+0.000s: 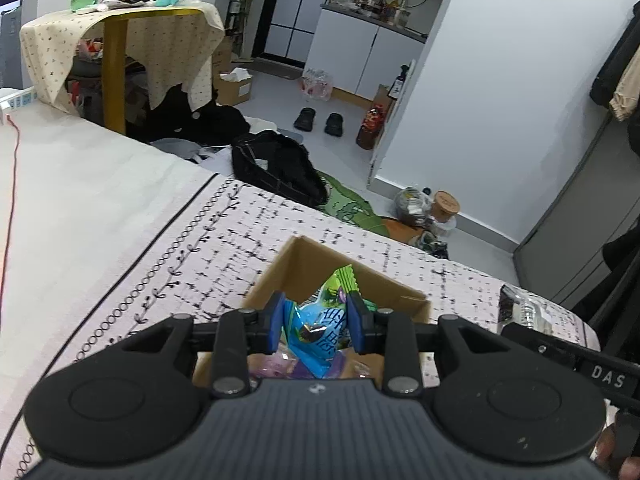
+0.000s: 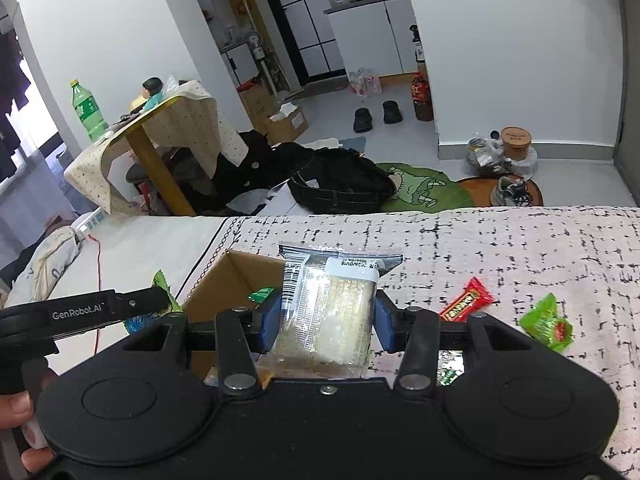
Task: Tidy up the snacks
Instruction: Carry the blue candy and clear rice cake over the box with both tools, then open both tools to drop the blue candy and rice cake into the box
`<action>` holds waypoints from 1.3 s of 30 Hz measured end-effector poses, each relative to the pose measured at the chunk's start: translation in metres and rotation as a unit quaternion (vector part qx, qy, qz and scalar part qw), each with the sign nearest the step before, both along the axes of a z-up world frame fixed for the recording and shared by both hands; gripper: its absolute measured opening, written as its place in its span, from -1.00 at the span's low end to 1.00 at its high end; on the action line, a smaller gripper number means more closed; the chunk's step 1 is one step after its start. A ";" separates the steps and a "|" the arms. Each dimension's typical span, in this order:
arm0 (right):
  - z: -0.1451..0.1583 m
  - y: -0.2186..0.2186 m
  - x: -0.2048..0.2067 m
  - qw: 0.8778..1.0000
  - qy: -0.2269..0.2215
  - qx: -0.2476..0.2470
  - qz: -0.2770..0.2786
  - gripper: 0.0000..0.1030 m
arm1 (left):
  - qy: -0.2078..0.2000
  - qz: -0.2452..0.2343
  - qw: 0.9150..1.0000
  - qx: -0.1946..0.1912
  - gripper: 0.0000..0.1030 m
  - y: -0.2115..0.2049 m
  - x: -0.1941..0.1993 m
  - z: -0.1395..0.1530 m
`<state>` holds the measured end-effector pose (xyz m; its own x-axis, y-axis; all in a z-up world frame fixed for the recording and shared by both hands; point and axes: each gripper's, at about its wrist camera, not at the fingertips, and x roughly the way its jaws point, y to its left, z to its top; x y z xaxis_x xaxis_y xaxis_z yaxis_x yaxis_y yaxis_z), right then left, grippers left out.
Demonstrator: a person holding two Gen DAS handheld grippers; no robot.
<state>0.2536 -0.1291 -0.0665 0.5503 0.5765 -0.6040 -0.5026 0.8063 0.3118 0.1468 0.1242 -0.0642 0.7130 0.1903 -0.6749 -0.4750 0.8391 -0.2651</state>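
An open cardboard box (image 1: 404, 300) sits on the patterned bedspread; it also shows in the right wrist view (image 2: 240, 276). My left gripper (image 1: 318, 320) is shut on a blue and green snack packet (image 1: 316, 332) and holds it over the box. My right gripper (image 2: 326, 316) is shut on a clear wrapped bread packet (image 2: 328, 312), held at the box's right edge. A red snack bar (image 2: 466, 300) and a green packet (image 2: 548, 322) lie on the bedspread to the right. A green wrapper (image 2: 260, 294) lies inside the box.
The bed's far edge (image 2: 440, 210) runs across the view, with a black bag (image 2: 340, 184) and green rug (image 2: 424, 188) on the floor beyond. A small cloth-covered table (image 2: 168, 120) with a green bottle (image 2: 88, 110) stands at the left. A red cable (image 2: 96, 280) crosses the sheet.
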 end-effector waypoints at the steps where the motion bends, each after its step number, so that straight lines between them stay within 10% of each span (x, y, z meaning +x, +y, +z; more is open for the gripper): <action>1: 0.001 0.003 0.000 1.000 -0.001 -0.002 0.002 -0.11 | 0.002 0.002 1.000 -0.001 -0.38 0.001 0.000 -0.001; 13: -0.006 0.031 0.007 1.000 0.020 -0.010 0.019 -0.11 | 0.009 0.011 1.000 -0.004 -0.32 0.012 0.024 -0.007; 20: -0.013 0.044 0.009 0.999 0.035 -0.011 0.030 -0.11 | 0.006 0.025 1.000 0.003 0.13 0.016 0.017 -0.007; 39: -0.010 0.026 0.011 0.999 0.042 0.027 0.007 0.16 | 0.031 0.024 0.999 -0.008 0.56 0.012 -0.006 -0.007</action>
